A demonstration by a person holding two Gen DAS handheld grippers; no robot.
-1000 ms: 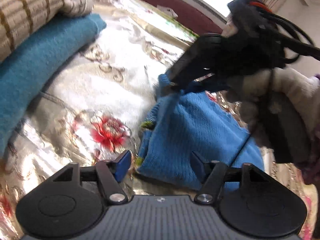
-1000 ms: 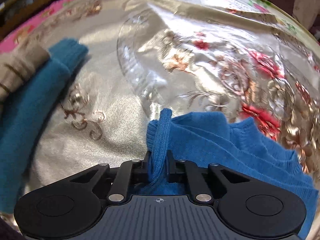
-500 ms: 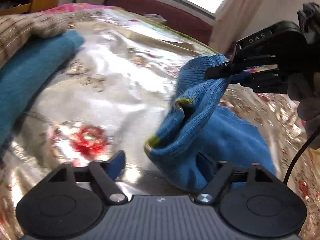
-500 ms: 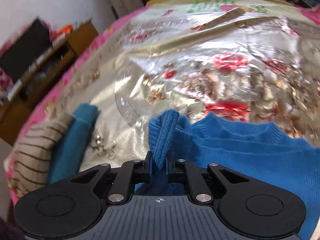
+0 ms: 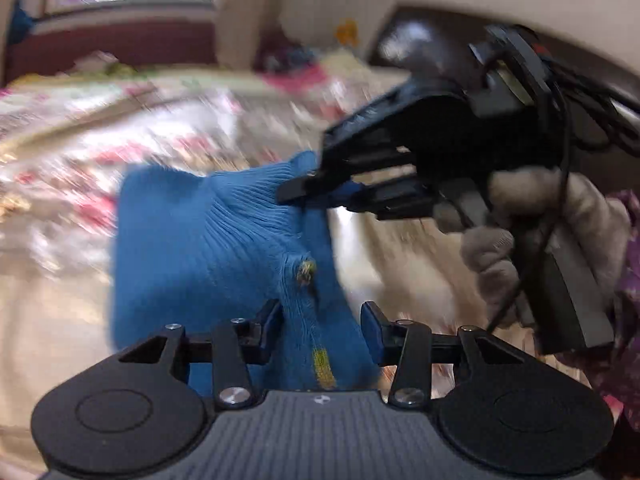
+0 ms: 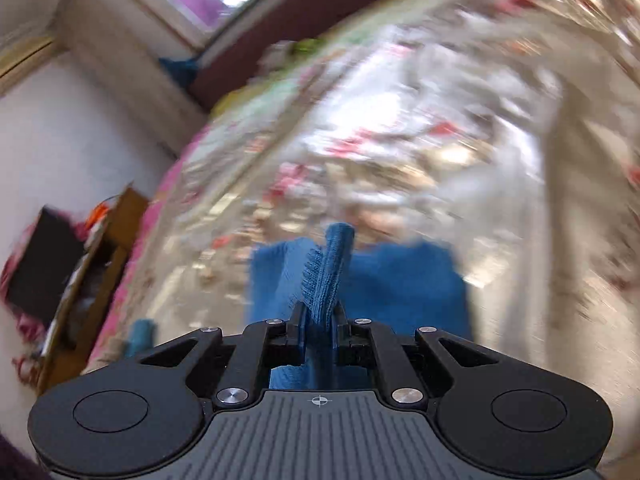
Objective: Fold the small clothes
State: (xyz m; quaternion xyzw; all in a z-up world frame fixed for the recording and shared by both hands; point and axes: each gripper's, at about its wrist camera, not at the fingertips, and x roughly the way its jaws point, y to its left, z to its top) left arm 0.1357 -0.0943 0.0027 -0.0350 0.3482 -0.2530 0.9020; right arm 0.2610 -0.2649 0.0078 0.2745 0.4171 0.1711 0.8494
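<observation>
blue knit (image 5: 208,240) lifted over floral bedspread (image 6: 400,140), frames blurred
r tongs (image 6: 319,320) clamped on knit edge; l tongs (image 5: 320,330) closing, knit between, pads not pressing.

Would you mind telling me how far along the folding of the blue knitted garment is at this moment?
Done: no finished fold is visible. In hand: the right gripper is shut on a ribbed edge of the blue knitted garment, lifted off the shiny floral bedspread; the left gripper is closing around another part, its fingers not yet pressing. Left: laying it flat and folding.
</observation>
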